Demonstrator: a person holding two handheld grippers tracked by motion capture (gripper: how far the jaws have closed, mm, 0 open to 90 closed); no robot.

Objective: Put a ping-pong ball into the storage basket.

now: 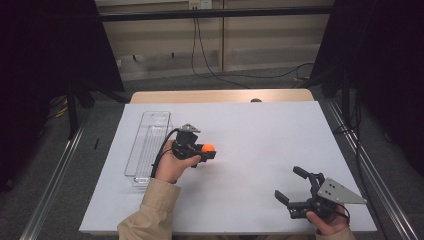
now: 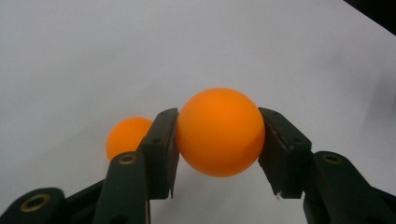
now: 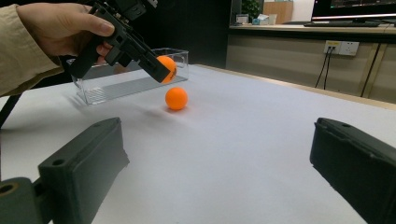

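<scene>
My left gripper (image 1: pixel 209 150) is shut on an orange ball (image 1: pixel 208 148) and holds it a little above the white table sheet, left of centre. In the left gripper view the held ball (image 2: pixel 220 131) sits squeezed between both black pads. A second orange ball (image 2: pixel 125 136) lies on the sheet just behind the left jaw. In the right gripper view the left gripper (image 3: pixel 163 70) hangs with its ball (image 3: pixel 169 65) above the loose ball (image 3: pixel 176 98). My right gripper (image 1: pixel 287 182) stands open near the front right corner, with nothing between its jaws (image 3: pixel 217 126).
A long clear plastic tray (image 1: pixel 150 145) lies on the sheet to the left of my left hand, and its wall (image 3: pixel 116 88) stands behind the balls. The white sheet (image 1: pixel 260 130) covers the table. Cables run over the floor beyond the far edge.
</scene>
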